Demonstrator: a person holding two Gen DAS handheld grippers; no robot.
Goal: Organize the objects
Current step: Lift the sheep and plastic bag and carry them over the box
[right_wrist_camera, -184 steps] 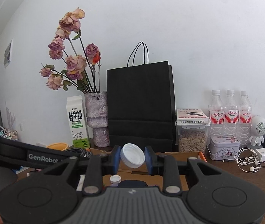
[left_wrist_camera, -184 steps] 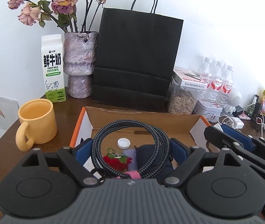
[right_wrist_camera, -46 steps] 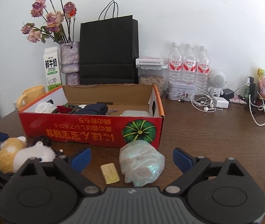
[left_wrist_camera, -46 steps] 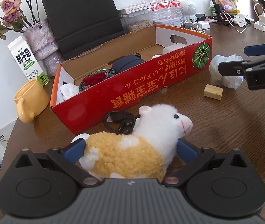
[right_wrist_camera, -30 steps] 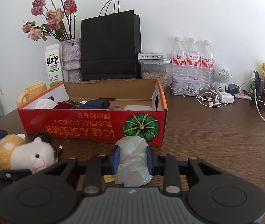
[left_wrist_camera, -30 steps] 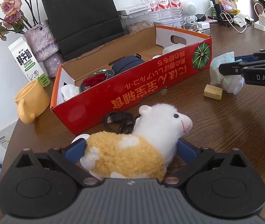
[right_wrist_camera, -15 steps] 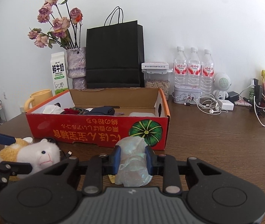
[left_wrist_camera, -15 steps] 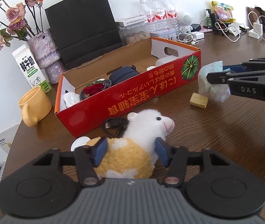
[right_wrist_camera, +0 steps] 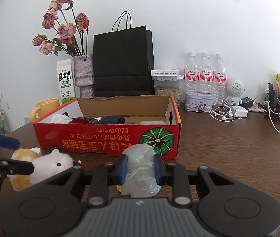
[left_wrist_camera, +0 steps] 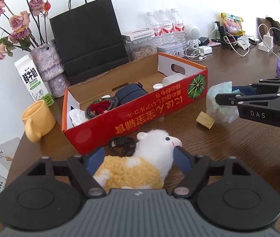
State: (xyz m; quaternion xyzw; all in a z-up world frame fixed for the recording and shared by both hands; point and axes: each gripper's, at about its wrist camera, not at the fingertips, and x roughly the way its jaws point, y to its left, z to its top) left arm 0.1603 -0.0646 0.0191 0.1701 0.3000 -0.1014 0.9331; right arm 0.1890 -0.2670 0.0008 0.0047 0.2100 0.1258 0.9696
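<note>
A red cardboard box (left_wrist_camera: 140, 118) (right_wrist_camera: 104, 138) stands open on the brown table, holding a cable coil, a dark pouch, tissue and caps. My left gripper (left_wrist_camera: 138, 158) is shut on a white and yellow plush sheep (left_wrist_camera: 140, 165) (right_wrist_camera: 41, 165) in front of the box's near left corner. My right gripper (right_wrist_camera: 140, 167) (left_wrist_camera: 226, 96) is shut on a crumpled clear plastic bag (right_wrist_camera: 140, 171) (left_wrist_camera: 218, 102), held just above the table by the box's right front corner.
A tan block (left_wrist_camera: 205, 119), a black cable (left_wrist_camera: 122, 145) and a white cap (right_wrist_camera: 35, 149) lie on the table in front of the box. A yellow mug (left_wrist_camera: 37, 120), milk carton (left_wrist_camera: 33, 81), vase, black paper bag (left_wrist_camera: 88, 43), bottles (right_wrist_camera: 205, 73) and chargers stand behind.
My left gripper has closed onto the plush sheep and lifted it slightly. My right gripper closed on the plastic bag a second ago and has raised it a little.
</note>
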